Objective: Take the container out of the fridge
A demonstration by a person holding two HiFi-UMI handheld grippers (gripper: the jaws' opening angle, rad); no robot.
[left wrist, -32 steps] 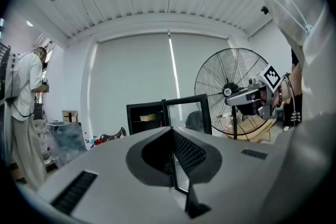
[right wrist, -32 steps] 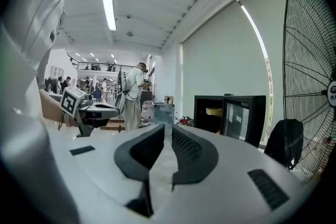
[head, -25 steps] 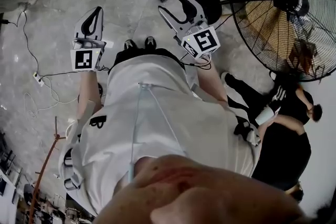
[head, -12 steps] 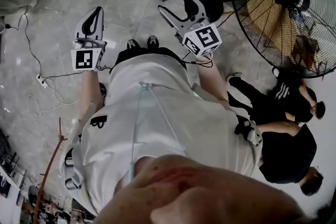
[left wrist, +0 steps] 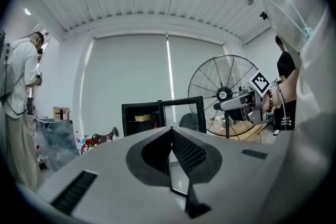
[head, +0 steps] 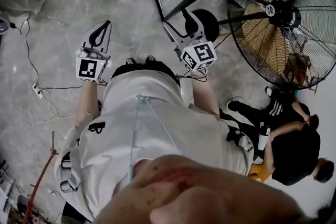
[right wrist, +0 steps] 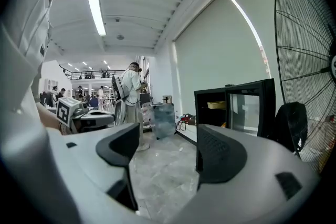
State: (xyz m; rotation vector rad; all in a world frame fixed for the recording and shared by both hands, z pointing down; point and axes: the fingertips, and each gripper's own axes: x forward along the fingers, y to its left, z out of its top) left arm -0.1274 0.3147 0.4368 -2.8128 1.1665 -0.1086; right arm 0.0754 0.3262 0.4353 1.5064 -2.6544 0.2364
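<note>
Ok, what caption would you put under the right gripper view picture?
Open, empty right gripper facing a small black fridge with its door open and a yellow container inside.

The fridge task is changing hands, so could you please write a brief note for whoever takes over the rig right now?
Left gripper: shut, nothing between its jaws.
Right gripper: open and empty.
Fridge: on the floor ahead, apart from both grippers, with its glass door standing open.
Container: yellowish, on the upper shelf inside the fridge, untouched.
Done: the door is open, nothing else.
Left: step up to the fridge, reach in, probably with the open right gripper, grip the container and bring it out.
</note>
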